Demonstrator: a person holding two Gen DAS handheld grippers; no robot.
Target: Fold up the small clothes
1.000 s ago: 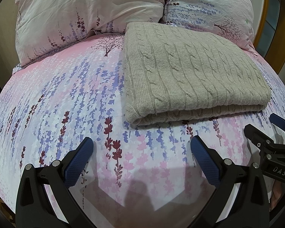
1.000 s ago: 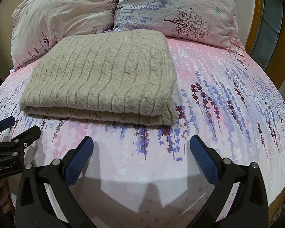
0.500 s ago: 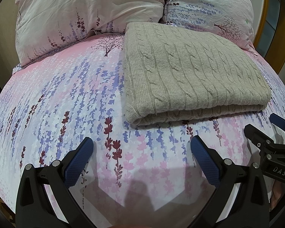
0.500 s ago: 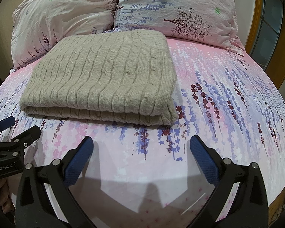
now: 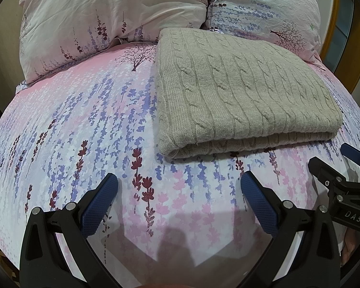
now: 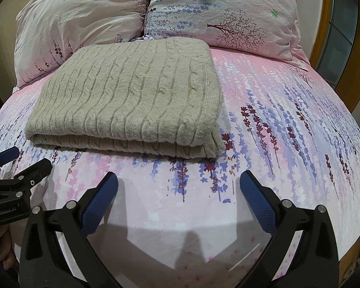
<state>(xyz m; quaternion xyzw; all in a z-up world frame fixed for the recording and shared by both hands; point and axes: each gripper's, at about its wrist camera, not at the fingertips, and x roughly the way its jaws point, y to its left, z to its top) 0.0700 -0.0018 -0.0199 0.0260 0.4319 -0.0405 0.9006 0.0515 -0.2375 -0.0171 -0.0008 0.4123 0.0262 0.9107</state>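
The beige cable-knit sweater (image 5: 242, 91) lies folded into a flat rectangle on the floral bedspread (image 5: 79, 129), and that sweater is the landmark here. Its cable ribs run from the near folded edge back toward the headboard end. In both views the rectangle looks wider across the bed than it is deep, though the fisheye makes that hard to judge. The doubled layers show along the near edge. Behind the sweater, two pillows (image 5: 112, 16) stand side by side, and the far edge of the knit sits just at the seam between them. To the right beyond it, a wooden-framed panel (image 6: 333, 36) rises at the bed's side.

In front of the sweater, well clear of the fabric, the left gripper (image 5: 178, 192) hangs over bare bedspread with its blue-padded fingers (image 5: 98, 204) spread wide, holding nothing. The right gripper (image 6: 178, 192) does the same in front of the sweater's right corner, fingers apart and free. Each tool peeks into the other's view at the frame edge. Nothing lies between either gripper and the knit.
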